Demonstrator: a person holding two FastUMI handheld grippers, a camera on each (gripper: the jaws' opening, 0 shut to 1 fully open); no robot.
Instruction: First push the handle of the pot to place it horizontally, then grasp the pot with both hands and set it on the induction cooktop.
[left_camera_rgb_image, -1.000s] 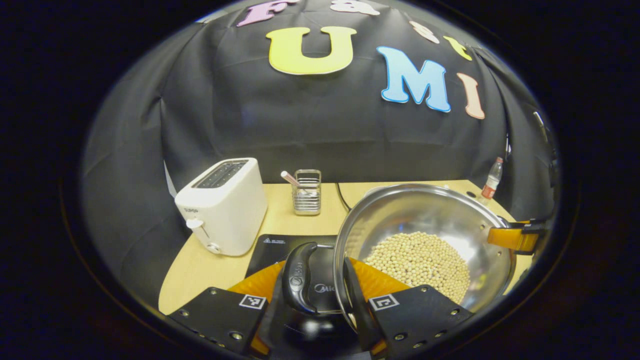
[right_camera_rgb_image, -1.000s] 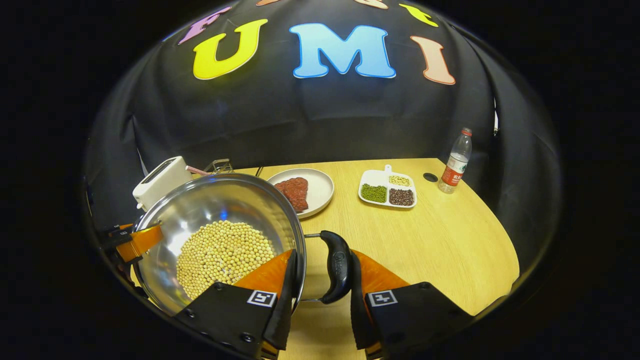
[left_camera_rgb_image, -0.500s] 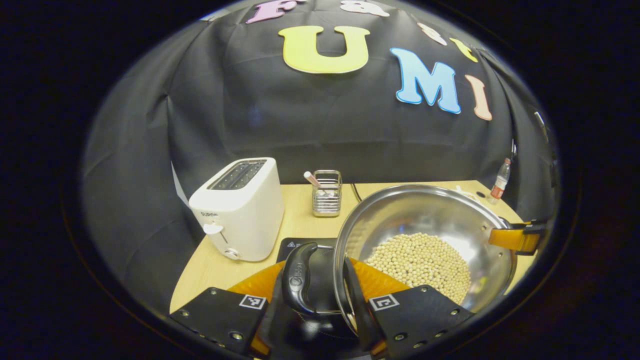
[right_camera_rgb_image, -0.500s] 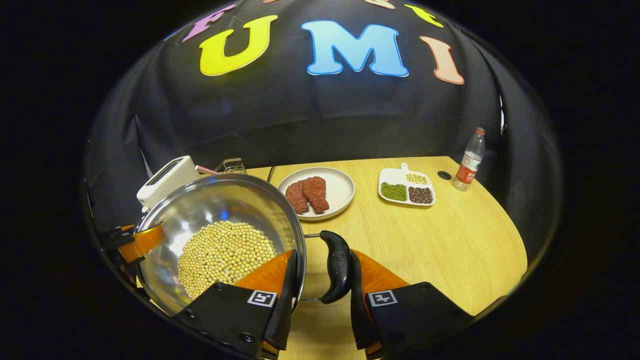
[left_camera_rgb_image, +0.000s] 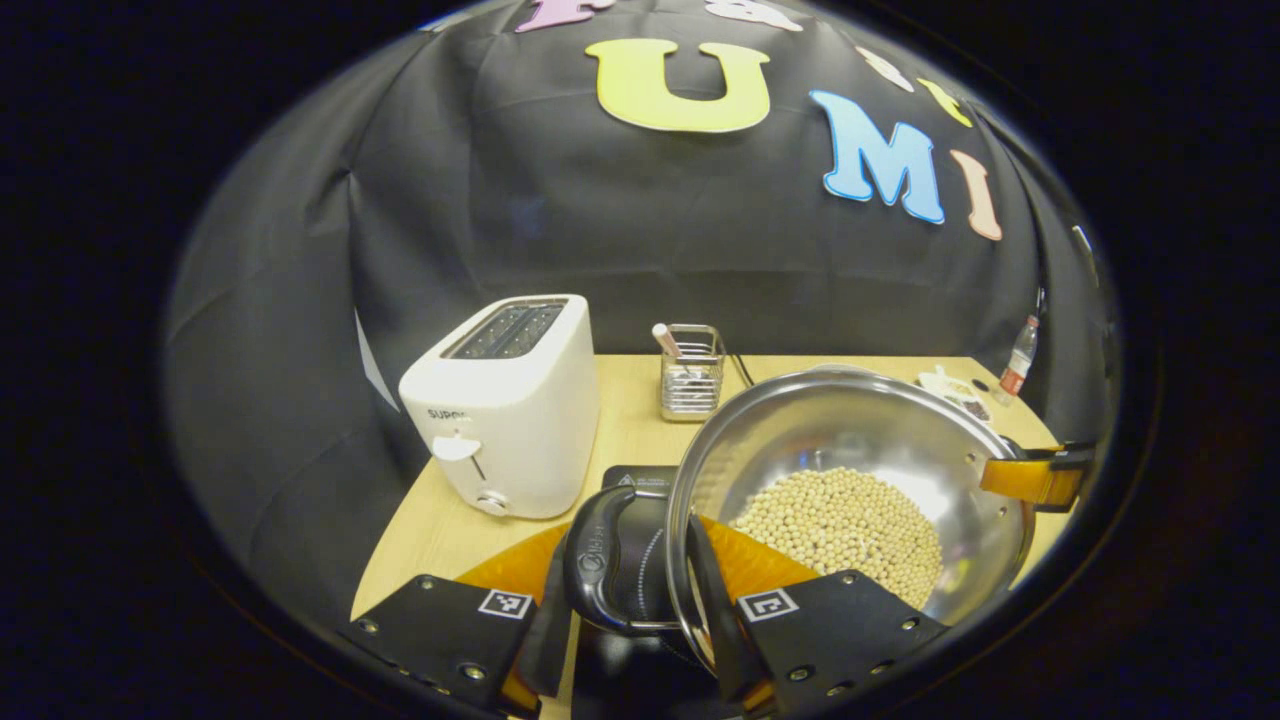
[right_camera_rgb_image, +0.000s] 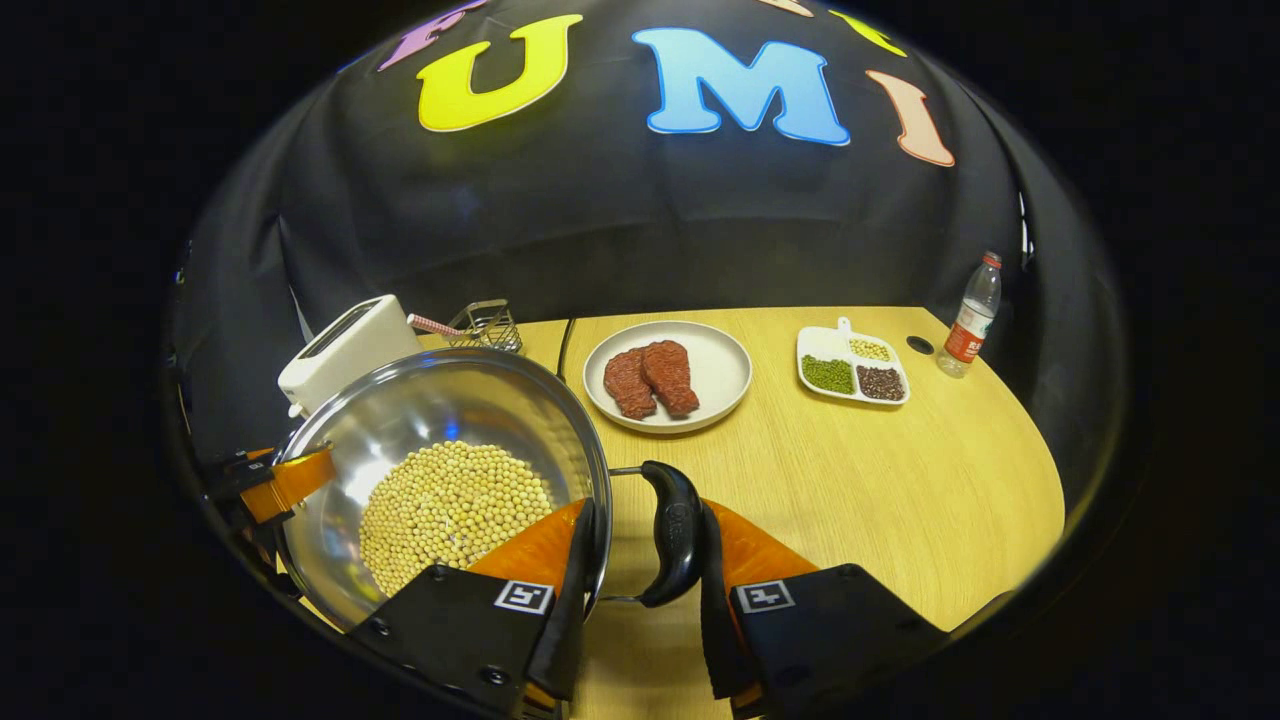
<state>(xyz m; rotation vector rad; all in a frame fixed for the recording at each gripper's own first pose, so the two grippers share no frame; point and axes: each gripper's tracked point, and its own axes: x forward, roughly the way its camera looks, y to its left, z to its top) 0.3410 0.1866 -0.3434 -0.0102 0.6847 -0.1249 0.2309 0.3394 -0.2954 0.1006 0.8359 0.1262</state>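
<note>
Between both grippers: pot of beans | left gripper clenched on left handle | right gripper clenched on right handle | cooktop beneath

Legible text is scarce. The white toaster carries a short grey brand word on its front face, above the lever — it appears to begin "SUP", the remainder too small to confirm. The black pot handle bears an embossed logo, blurred. The cooktop shows a small warning triangle with fine print, unreadable. Each gripper plate carries a square black-and-white marker — a coded pattern, no letters. The bottle has a red label, illegible.
</note>
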